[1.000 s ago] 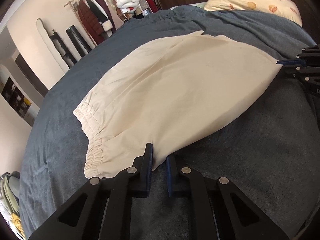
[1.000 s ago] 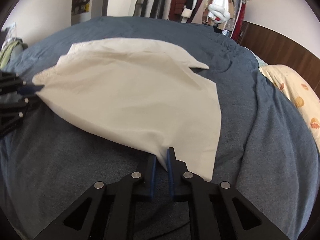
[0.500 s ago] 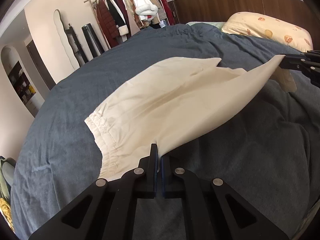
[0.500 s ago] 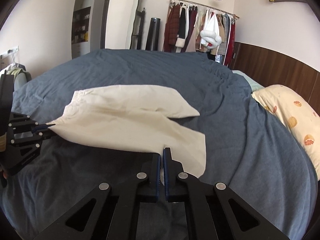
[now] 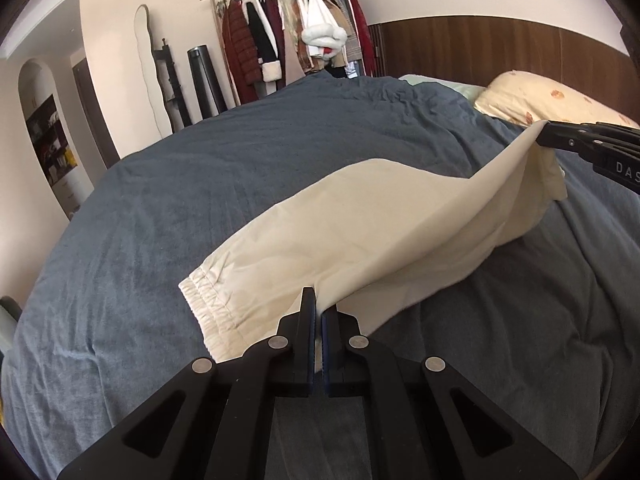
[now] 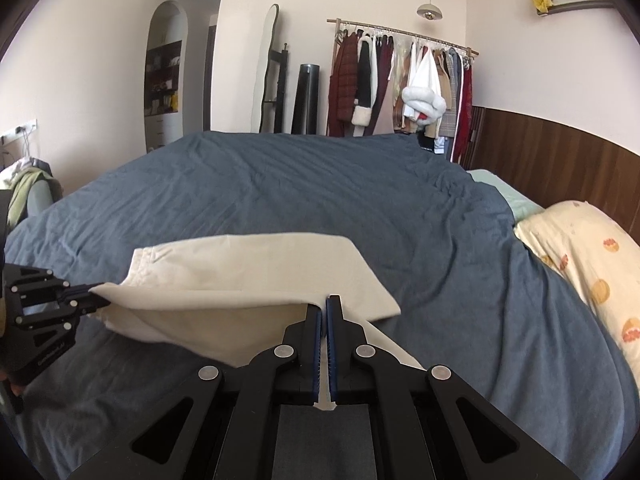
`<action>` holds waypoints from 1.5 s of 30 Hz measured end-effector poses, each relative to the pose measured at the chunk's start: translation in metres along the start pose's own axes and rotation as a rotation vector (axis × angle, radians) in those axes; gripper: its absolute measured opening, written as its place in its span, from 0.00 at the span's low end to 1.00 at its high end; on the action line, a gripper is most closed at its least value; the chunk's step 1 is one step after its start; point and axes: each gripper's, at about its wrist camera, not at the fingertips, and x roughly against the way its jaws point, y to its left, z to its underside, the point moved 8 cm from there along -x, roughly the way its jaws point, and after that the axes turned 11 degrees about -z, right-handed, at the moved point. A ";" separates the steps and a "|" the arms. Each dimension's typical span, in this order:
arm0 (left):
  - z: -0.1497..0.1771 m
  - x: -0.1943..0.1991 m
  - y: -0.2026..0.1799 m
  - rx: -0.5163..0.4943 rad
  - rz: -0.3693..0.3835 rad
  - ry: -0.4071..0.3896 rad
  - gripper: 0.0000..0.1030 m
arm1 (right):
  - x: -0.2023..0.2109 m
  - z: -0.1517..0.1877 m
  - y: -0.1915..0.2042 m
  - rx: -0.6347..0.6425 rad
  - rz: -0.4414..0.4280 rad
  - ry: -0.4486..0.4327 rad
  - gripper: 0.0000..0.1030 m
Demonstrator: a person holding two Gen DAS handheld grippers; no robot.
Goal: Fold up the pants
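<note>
In the left wrist view, the left gripper (image 5: pixel 319 312) has its jaws clenched on the near edge of the cream cotton pants (image 5: pixel 360 232), lifted off the blue-grey quilted bed (image 5: pixel 200 184). In the right wrist view, the right gripper (image 6: pixel 324 312) clamps the same edge. A good fold probably keeps both corners level and taut, then lays them on the far side.
</note>
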 end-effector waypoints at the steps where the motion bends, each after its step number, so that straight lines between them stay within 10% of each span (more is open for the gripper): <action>1: -0.005 -0.006 0.003 0.009 0.005 0.008 0.04 | -0.006 -0.005 -0.003 0.001 -0.006 0.000 0.03; 18: -0.063 -0.069 0.027 0.021 0.053 0.268 0.04 | -0.111 -0.094 -0.032 0.025 -0.083 0.263 0.03; 45: -0.065 -0.224 0.041 0.077 0.091 0.466 0.03 | -0.303 -0.082 -0.068 0.008 -0.128 0.473 0.03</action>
